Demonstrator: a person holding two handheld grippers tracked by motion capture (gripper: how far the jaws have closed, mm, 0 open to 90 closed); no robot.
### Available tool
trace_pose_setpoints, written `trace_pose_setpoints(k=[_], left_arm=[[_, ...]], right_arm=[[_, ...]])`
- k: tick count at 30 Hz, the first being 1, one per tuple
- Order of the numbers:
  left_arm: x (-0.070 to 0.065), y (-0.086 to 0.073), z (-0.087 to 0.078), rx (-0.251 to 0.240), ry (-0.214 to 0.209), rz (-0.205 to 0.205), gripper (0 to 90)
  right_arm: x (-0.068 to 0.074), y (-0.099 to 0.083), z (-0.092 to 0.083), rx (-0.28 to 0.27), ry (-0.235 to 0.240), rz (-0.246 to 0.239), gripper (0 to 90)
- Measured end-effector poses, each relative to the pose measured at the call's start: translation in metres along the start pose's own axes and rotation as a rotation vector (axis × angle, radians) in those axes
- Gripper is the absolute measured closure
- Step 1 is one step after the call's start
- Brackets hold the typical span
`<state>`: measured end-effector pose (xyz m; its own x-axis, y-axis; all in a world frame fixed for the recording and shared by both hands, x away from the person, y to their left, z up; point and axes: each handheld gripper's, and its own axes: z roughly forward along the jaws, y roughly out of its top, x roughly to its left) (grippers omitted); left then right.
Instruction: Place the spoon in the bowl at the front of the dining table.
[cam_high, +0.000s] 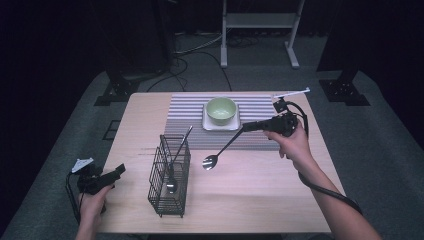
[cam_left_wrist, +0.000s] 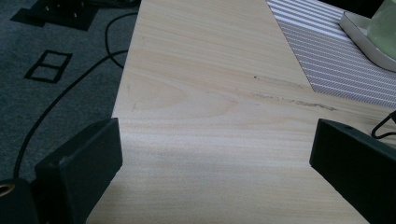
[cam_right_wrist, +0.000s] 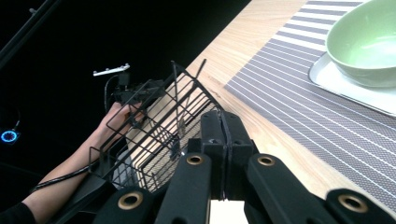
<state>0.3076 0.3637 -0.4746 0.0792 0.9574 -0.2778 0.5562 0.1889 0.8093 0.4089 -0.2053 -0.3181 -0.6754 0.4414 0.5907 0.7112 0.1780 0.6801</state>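
Note:
A metal spoon (cam_high: 212, 160) hangs over the table, bowl end down and to the left, with my right gripper (cam_high: 246, 127) shut on its handle. In the right gripper view the jaws of the right gripper (cam_right_wrist: 224, 133) are pressed together, and the spoon beyond them is hidden. A black wire basket (cam_high: 170, 176) stands left of the spoon with another spoon (cam_high: 178, 152) leaning inside it. My left gripper (cam_high: 119, 171) rests at the table's left front edge. Nothing lies between the wide-apart jaws of the left gripper (cam_left_wrist: 217, 135) above bare wood.
A green bowl (cam_high: 221, 109) sits on a white square plate (cam_high: 207, 123) on a striped placemat (cam_high: 185, 112) at the table's back middle. The right gripper view shows the basket (cam_right_wrist: 154, 130), the bowl (cam_right_wrist: 369, 42) and the other hand's gripper (cam_right_wrist: 135, 91). Cables and stand legs lie on the floor behind.

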Motion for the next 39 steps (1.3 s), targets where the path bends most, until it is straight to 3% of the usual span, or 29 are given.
trace_pose_setpoints(k=[39], left_arm=[[0.000, 0.000, 0.001, 0.003, -0.002, 0.000, 1.3]], right_arm=[[-0.043, 0.009, 0.019, -0.031, -0.084, 0.058, 89.3]])
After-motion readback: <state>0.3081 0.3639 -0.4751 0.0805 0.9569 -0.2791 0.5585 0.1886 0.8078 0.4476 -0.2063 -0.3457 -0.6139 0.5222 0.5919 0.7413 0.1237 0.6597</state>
